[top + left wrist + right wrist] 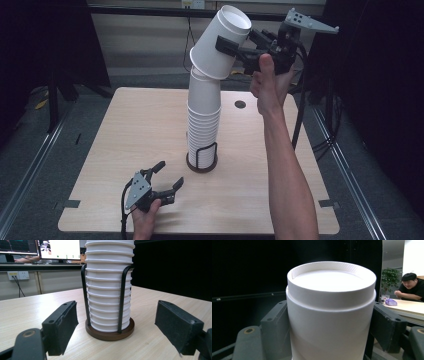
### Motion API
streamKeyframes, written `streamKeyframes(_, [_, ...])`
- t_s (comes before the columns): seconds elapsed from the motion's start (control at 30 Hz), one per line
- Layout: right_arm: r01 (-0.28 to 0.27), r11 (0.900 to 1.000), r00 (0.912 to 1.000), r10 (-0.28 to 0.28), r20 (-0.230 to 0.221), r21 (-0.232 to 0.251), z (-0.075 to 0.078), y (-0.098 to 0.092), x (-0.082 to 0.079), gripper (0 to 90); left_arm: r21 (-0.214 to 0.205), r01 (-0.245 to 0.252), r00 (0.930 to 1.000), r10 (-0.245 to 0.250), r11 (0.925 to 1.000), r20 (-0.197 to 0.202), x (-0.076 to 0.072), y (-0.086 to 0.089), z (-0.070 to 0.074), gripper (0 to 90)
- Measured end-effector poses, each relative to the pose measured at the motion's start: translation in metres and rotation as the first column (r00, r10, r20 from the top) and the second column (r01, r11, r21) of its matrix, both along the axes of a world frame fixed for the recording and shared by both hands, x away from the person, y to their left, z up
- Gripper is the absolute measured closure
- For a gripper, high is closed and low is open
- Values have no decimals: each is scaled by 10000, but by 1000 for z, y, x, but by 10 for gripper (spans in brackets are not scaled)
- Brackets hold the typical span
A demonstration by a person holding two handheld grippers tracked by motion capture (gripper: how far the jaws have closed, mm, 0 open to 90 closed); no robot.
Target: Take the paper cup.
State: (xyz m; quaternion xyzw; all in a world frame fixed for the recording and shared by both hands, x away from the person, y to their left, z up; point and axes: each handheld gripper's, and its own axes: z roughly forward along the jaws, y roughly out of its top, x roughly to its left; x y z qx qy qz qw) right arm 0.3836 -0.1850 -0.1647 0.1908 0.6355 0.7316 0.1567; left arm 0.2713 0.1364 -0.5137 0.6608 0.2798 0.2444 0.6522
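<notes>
Surface: pale wood, with one tall stack of white paper cups, mouths down, near its middle. The stack's lower part sits in a black wire holder on a round brown base.

Cup: the topmost one, raised at the head of the stack and tilted, base up and to the right. Its mouth hangs over the next cup; we cannot tell whether it is fully clear. In the right gripper view the recessed base of the cup faces the camera.

Right gripper: fingers closed on the cup's wall, one on each side.

Left gripper: rests low on the near surface, fingers spread and empty, pointing at the holder's foot.

Handling, our judgement: the cup is very light, thin-walled, and easy to dent. The wall gives most at mid-height and is stiffer near the base ring and the rolled rim, so we would grip near the base with light pressure. Nested cups tend to cling, so the next one may lift too. The free fingers could steady the holder.
</notes>
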Motion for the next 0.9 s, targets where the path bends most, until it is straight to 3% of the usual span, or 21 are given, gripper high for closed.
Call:
streamKeyframes(0.47, [324, 9992, 9995, -324, 16, 238, 0, -21, -8, 235, -66, -34, 10000, 34, 10000, 18, 0, -1, 0, 180])
streamKeyframes(0.9, [863, 9961, 9962, -862, -75, 190, -6, -53, -21, 237, -68, -76, 10000, 76, 9999, 19, 0, -1, 0, 180])
